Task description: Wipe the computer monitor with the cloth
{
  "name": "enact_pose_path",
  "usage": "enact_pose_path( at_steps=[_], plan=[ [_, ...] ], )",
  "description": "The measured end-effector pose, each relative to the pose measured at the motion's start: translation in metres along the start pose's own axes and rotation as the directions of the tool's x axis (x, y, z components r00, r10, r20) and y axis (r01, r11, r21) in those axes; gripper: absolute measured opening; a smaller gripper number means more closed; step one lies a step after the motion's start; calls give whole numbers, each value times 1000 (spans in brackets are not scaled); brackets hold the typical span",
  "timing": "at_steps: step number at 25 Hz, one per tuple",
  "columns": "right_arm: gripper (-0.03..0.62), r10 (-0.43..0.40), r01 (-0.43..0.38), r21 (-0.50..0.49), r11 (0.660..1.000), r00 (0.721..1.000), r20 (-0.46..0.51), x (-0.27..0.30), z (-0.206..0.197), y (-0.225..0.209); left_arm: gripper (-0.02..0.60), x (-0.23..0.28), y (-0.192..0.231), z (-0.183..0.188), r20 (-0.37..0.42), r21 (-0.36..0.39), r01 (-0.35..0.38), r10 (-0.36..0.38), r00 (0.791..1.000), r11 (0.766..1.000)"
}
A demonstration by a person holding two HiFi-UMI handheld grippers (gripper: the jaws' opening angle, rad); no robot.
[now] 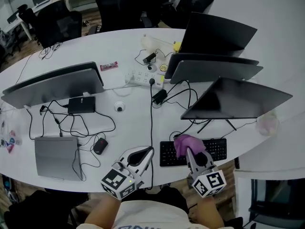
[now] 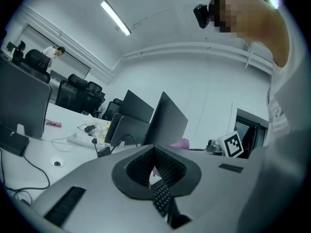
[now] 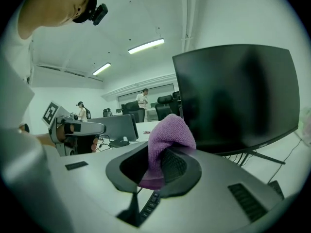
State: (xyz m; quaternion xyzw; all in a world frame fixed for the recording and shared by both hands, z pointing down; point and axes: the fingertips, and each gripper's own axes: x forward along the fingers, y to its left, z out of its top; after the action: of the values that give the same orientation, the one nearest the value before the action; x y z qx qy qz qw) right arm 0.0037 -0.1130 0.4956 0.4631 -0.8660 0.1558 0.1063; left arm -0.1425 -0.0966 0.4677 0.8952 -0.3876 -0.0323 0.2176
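Cool, even office light, ceiling tube lights (image 2: 115, 17) at eleven o'clock in the left gripper view, soft shadows, fisheye bending with black corners, near foreground blurred.

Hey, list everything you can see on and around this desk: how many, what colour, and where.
table: one, white, curved, holds everything else.
monitors: at least four, dark or grey; one at left, the rest at right.
keyboard: one, black, at the near edge, below the right gripper.
cloth: one, purple, held over the keyboard.
mouse: one, dark, left of the keyboard.
laptop: one, grey, closed, near left.
power strip: one, white, centre.
black box: one, in front of the left monitor.
chairs: several, black, beyond the table.
left gripper: shut, empty, over the near edge.
right gripper: shut on the cloth.
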Motion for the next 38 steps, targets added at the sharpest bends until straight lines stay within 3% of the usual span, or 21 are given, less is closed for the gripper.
enact_pose_path(
  at_steps=[5,9,14,30,38],
  plan=[
    [55,-28,34,131,991,998,-47,42,-19,-23,9,3,15,-8,2,-20,-52,52,999,998],
    [55,-36,58,267,962,995,-88,71,-37,-43,9,3,18,-16,-11,-37,-88,88,996,995],
    [55,-59,97,353,931,991,-117,107,-52,-59,9,2,30,-26,-29,-66,-135,133,991,989],
    [55,-177,198,471,860,980,-90,153,-59,-76,9,-15,52,-25,-32,-81,-205,203,979,975],
    [55,-184,149,465,873,982,30,142,-21,-73,9,-20,49,-2,3,-45,-204,204,979,978]
  ],
)
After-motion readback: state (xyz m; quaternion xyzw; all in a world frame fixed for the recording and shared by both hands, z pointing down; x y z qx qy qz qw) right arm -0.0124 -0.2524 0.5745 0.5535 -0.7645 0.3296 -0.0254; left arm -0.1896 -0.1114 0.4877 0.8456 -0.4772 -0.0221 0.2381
